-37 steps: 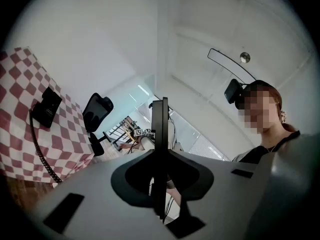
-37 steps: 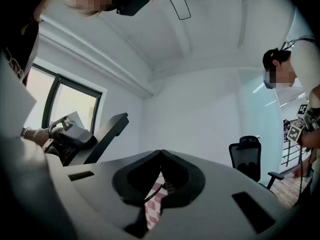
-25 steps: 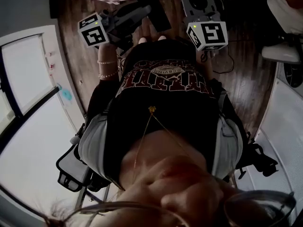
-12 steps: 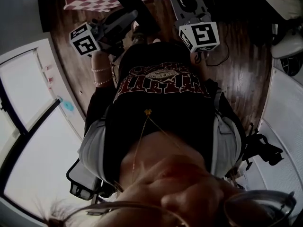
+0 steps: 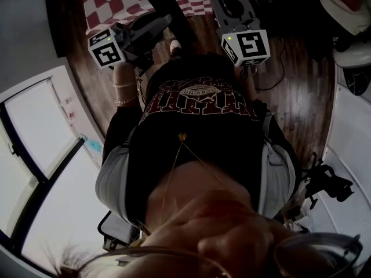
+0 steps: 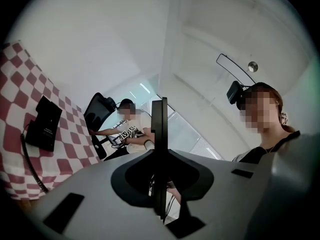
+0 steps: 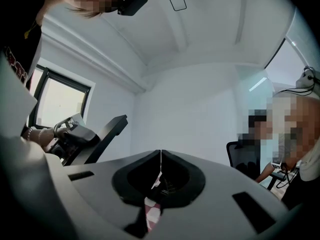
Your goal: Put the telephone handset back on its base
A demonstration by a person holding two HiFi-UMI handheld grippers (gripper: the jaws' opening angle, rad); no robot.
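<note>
holding the telephone handset [image 6: 159,129] clamped in the left gripper [image 5: 153,26], right gripper [image 7: 160,159] closed, empty; next, likely, align and lower it onto the base [image 6: 44,124].

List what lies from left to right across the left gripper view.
From the left: telephone base on the checkered cloth, black office chair, seated person, telephone handset edge-on at the centre, person wearing the head camera.

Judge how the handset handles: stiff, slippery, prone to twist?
Telephone handset looks a rigid flat slab, so probably stiff. It juts well past the left gripper, so it may lever or twist. Smooth dark shell, possibly slippery.
</note>
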